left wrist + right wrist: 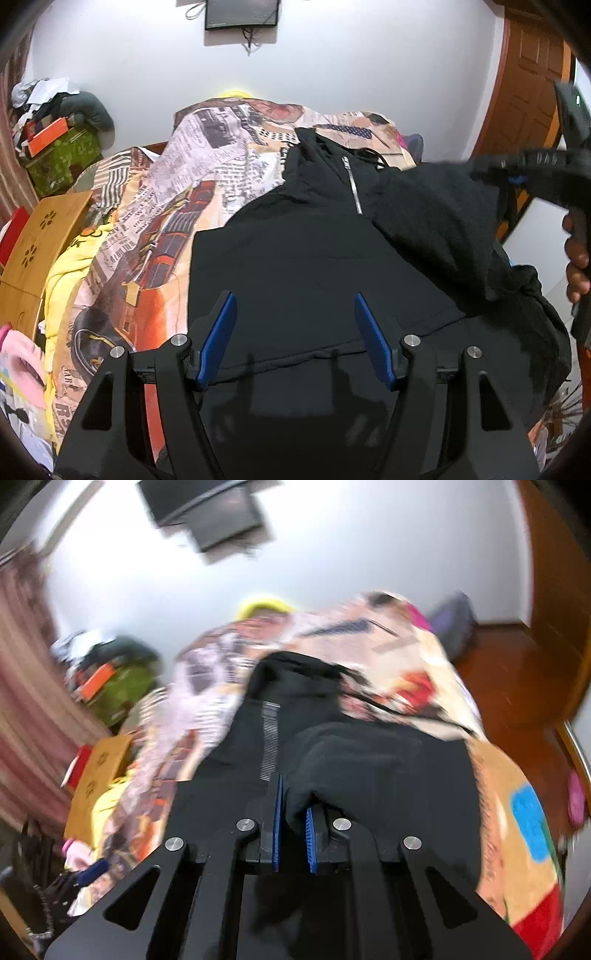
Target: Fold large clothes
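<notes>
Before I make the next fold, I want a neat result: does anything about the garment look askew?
Yes. The black zip-neck pullover lies flat on the newspaper-print bedspread, but its right-side sleeve is bunched and lifted across the body, pinched in the right claw. The left claw is open above the hem, holding nothing.

The wall [332, 85] behind was plain white, and a dark screen [242, 13] hung on it near the top. A brown wooden door [532, 85] stood at the right, above a brown wooden floor [517, 675]. At the left, a striped pinkish curtain [26, 686] hung beside a green box [62, 158].
</notes>
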